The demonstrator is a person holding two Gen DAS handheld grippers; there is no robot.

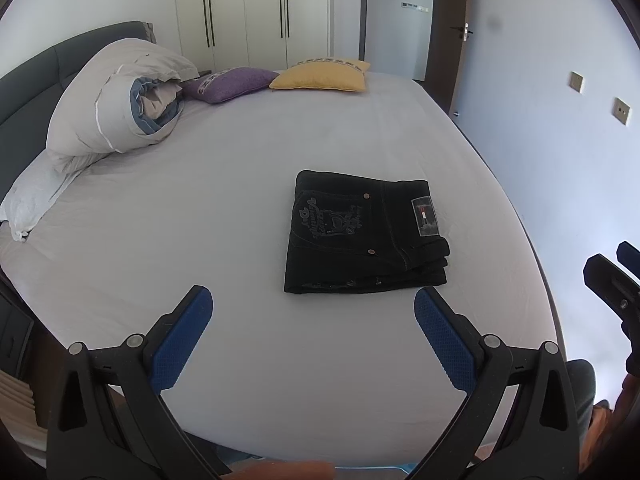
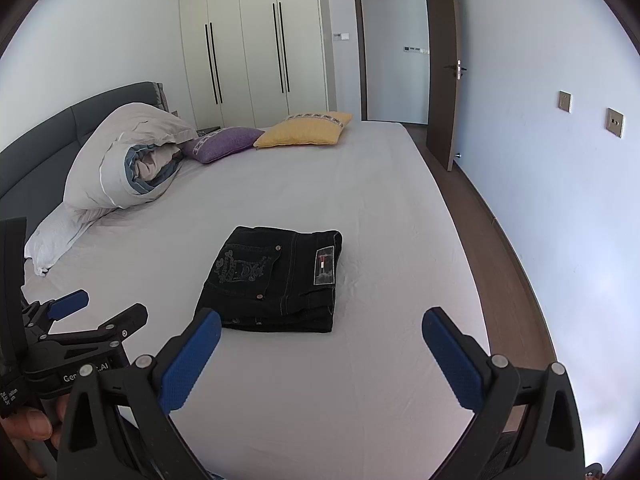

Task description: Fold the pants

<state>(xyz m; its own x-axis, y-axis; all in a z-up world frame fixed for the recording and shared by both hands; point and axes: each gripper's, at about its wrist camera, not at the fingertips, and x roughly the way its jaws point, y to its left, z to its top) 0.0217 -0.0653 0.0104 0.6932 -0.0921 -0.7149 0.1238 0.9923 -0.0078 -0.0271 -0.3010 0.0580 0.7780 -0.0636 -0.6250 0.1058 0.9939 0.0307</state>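
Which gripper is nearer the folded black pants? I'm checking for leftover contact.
Neither clearly. The left gripper and right gripper both hover open, just short of the pants, touching nothing.

You have the folded pants (image 1: 362, 236) on the bed (image 1: 240, 200) ahead of both grippers; the rolled duvet (image 1: 120, 100) lies far left, two cushions (image 1: 320, 76) behind, the door (image 2: 442, 68) beyond right.

Bare bed sheet (image 2: 360, 380) lies open all around the folded pants (image 2: 276, 280). The rolled duvet (image 2: 120, 160) and two cushions (image 2: 304, 132) crowd the headboard side, well apart.
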